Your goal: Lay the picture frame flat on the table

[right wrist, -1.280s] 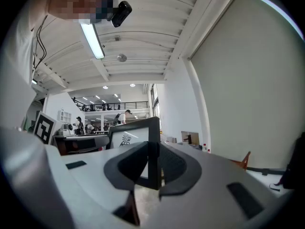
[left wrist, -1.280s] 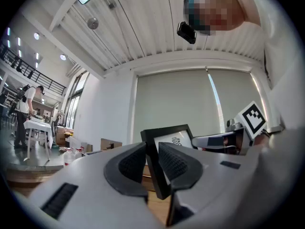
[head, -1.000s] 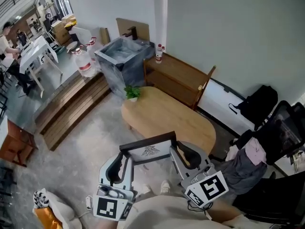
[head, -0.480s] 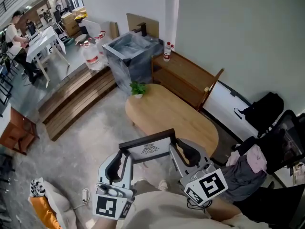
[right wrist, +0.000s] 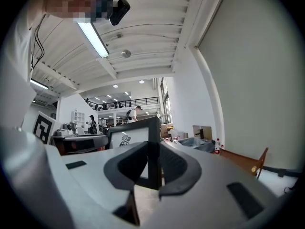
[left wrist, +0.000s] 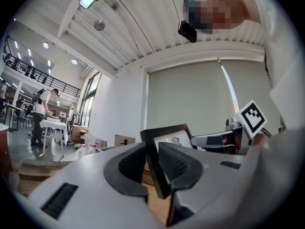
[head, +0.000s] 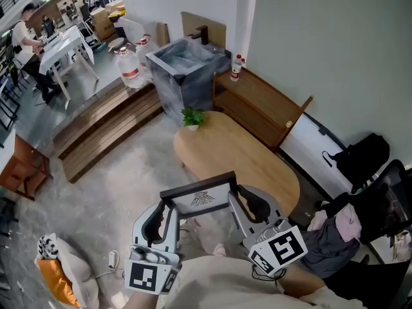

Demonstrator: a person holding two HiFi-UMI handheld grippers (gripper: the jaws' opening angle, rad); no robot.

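Note:
A dark-framed picture frame [head: 199, 199] with a white picture and small emblem is held in the air close to my body, short of the oval wooden table [head: 238, 156]. My left gripper [head: 168, 212] is shut on its left side bar [left wrist: 153, 168]. My right gripper [head: 235, 206] is shut on its right side bar [right wrist: 153, 151]. The frame stands roughly upright between the two grippers, its face tilted up toward the head camera. In the left gripper view the frame [left wrist: 172, 138] shows with the right gripper behind it.
A small potted plant [head: 192, 118] sits at the table's far end. Beyond it stand a grey block-like sink unit [head: 187, 76], a low wooden bench [head: 261, 105] along the wall and wooden steps [head: 103, 124]. A chair piled with clothes [head: 351, 227] is at the right.
The head view has drifted, so the table and room sit slightly further right and lower. The frame stays gripped by both grippers in the same spot in front of me.

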